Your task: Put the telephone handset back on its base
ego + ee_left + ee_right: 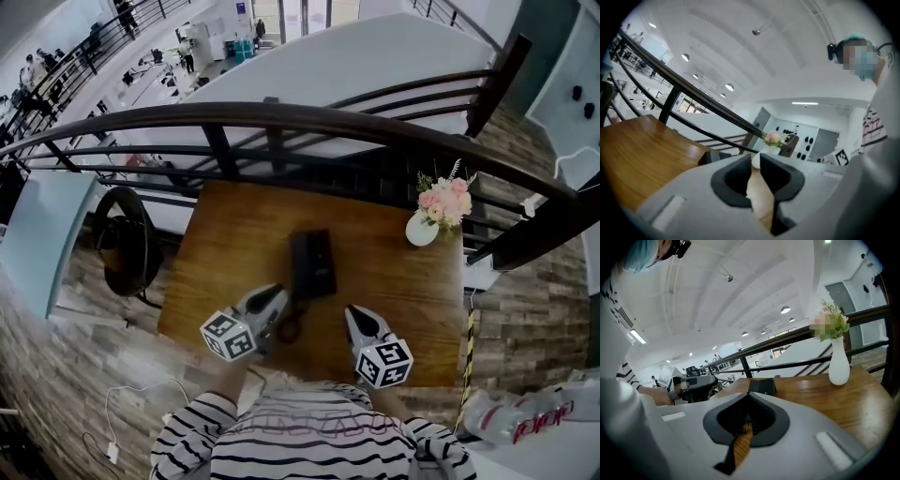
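Observation:
A black telephone (311,262) lies in the middle of the wooden table (394,281). Its handset seems to rest along the base's left side, though the two dark shapes are hard to tell apart. A dark coiled cord (289,325) loops toward me. My left gripper (279,296) is just left of the phone's near end, its jaws a narrow gap apart with nothing between them (756,161). My right gripper (357,315) is held near the phone's right side, its pads meeting at the tips (746,397) and holding nothing. The phone (761,386) sits beyond it.
A white vase with pink flowers (424,225) stands at the table's far right corner. A dark curved railing (281,117) runs behind the table. A black chair (122,244) stands to the left. Yellow-black tape (466,356) marks the floor on the right.

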A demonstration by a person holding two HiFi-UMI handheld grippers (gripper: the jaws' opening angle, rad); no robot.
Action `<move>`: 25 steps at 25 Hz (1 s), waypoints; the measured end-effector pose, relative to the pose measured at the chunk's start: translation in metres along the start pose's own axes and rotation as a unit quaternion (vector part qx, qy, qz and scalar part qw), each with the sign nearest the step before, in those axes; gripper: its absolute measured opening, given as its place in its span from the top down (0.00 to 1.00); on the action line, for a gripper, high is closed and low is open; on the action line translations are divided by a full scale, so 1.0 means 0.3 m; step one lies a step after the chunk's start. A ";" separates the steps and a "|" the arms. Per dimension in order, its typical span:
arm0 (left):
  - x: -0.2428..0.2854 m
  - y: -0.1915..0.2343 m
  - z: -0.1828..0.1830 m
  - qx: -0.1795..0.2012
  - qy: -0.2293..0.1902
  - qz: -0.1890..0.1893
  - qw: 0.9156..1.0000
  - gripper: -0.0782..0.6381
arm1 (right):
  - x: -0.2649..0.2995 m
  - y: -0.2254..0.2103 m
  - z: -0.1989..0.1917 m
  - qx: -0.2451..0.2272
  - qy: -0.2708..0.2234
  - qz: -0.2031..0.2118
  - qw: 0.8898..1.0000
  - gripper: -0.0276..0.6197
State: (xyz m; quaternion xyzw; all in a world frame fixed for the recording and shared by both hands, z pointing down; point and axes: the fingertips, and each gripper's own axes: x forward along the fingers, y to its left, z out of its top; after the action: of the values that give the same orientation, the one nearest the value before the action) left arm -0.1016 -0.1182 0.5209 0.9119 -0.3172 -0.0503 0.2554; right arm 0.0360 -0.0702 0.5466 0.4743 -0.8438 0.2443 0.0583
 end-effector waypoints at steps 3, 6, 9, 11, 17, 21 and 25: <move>-0.034 -0.041 -0.002 0.017 0.003 0.000 1.000 0.84 | -0.012 0.024 -0.003 -0.002 -0.004 0.000 1.000 0.96; -0.070 -0.072 -0.010 0.034 0.006 0.004 0.999 0.88 | -0.028 0.048 -0.011 -0.007 -0.007 0.000 1.000 0.96; -0.104 -0.098 -0.015 0.048 0.006 0.008 0.999 0.89 | -0.044 0.068 -0.022 -0.008 -0.008 -0.001 1.000 0.96; -0.126 -0.112 -0.017 0.058 0.007 0.011 0.998 0.89 | -0.050 0.083 -0.026 -0.009 -0.010 -0.002 1.000 0.96; -0.191 -0.158 -0.033 0.070 0.009 0.012 0.997 0.89 | -0.074 0.122 -0.046 -0.010 -0.012 -0.007 1.000 0.96; -0.242 -0.175 -0.044 0.074 0.012 0.019 0.997 0.89 | -0.091 0.156 -0.062 -0.010 -0.012 -0.006 1.000 0.96; -0.282 -0.195 -0.051 0.069 0.010 0.023 0.997 0.89 | -0.112 0.183 -0.075 -0.014 -0.010 -0.004 1.000 0.96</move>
State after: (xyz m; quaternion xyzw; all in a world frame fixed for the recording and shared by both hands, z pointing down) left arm -0.1324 -0.0213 0.4991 0.9202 -0.3386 -0.0131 0.1959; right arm 0.0058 -0.0100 0.5356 0.4796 -0.8455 0.2276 0.0572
